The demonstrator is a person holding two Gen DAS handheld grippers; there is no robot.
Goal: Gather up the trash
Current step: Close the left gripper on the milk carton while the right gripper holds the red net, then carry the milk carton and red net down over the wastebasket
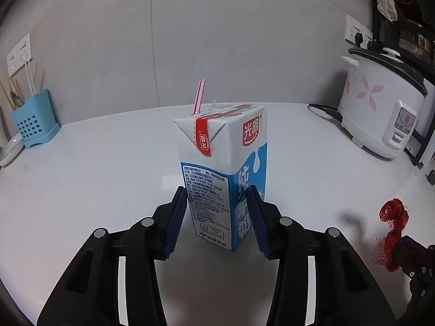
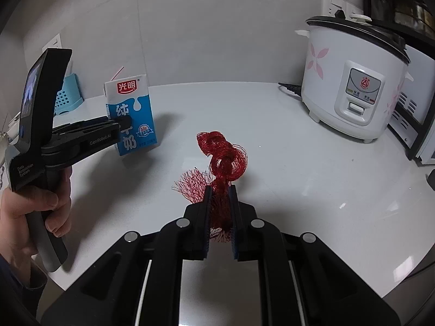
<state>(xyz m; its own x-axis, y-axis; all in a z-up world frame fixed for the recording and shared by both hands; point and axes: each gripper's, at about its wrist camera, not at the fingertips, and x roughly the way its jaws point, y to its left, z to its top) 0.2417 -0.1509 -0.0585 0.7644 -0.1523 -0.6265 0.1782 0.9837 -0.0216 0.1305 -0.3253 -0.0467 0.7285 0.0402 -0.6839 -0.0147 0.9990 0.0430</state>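
Your left gripper has the milk carton between its blue pads, the jaws flanking its lower half and apparently touching; whether they grip yet, you cannot tell. The carton stands upright on the white counter, straw still in, far left of the rice cooker. Between carton and cooker, your right gripper is pinched narrow on the red mesh netting, lifted level. Both pieces are nearly collected; no bin is visible, so disposal remains.
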